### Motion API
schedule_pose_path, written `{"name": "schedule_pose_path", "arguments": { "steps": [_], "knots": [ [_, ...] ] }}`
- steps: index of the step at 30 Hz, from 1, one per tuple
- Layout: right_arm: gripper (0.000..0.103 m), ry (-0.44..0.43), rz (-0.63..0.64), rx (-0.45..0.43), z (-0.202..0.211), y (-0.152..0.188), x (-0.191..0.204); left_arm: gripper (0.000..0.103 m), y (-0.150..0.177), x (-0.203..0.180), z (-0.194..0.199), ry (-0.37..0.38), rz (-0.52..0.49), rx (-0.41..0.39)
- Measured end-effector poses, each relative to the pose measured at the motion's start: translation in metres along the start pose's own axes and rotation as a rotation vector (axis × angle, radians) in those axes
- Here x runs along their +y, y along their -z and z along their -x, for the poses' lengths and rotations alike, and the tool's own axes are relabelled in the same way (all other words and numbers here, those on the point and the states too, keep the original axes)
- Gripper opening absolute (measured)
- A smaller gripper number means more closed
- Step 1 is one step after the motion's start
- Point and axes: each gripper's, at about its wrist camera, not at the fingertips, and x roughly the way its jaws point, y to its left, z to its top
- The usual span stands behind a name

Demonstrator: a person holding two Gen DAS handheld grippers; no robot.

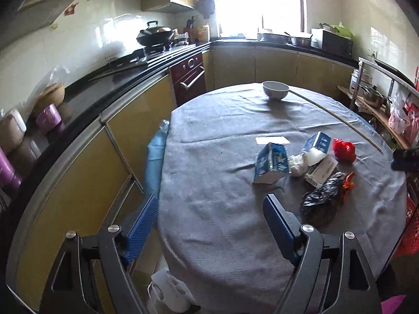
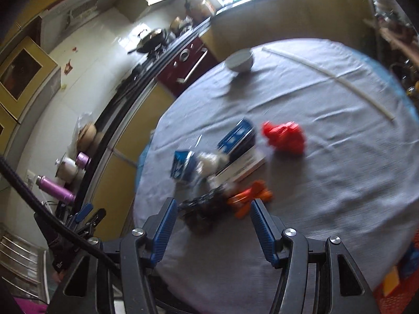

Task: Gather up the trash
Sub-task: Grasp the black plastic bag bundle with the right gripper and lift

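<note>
Trash lies in a cluster on the grey-clothed round table (image 1: 217, 209): a blue milk carton (image 1: 272, 162), a second blue carton (image 1: 320, 141), white crumpled paper (image 1: 298, 164), a flat white box (image 1: 320, 170), a red crumpled bag (image 1: 344, 149), a black plastic bag (image 1: 323, 196) and an orange wrapper (image 1: 347, 183). My left gripper (image 1: 209, 209) is open and empty, above the table's near left edge. My right gripper (image 2: 210, 212) is open and empty, just short of the black bag (image 2: 204, 209) and the orange wrapper (image 2: 248, 198). The red bag (image 2: 285, 137) lies beyond.
A white bowl (image 1: 275, 89) and a long thin stick (image 1: 337, 119) lie at the table's far side. A white card (image 1: 271, 140) lies mid-table. Kitchen counter with a wok (image 1: 155, 35) runs along the left. A shelf (image 1: 377, 99) stands right. A white object (image 1: 170, 293) sits on the floor.
</note>
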Motion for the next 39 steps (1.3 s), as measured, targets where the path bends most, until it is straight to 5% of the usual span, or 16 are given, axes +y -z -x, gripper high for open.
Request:
{"name": "schedule_pose_path", "arguments": {
  "steps": [6,15,30,32,39],
  "knots": [
    [0.062,-0.022,-0.063,0.158,-0.073,0.005,0.017,0.082,0.009,0.027,-0.007,-0.01,0.044,0.018],
    [0.062,-0.05,-0.428,0.275,-0.144,0.012,-0.023,0.082,0.024,0.052,-0.017,-0.018,0.087,0.058],
    [0.061,0.123,-0.285,0.257,-0.185,0.005,0.002,0.083,0.02,0.038,-0.015,0.029,0.066,0.052],
    [0.05,0.108,-0.25,0.253,-0.185,0.008,0.004,0.083,0.015,0.033,-0.016,0.057,0.066,0.05],
    [0.048,0.099,-0.174,0.237,-0.171,0.02,0.0,0.083,-0.01,0.002,-0.038,0.199,0.067,0.079]
  ]
}}
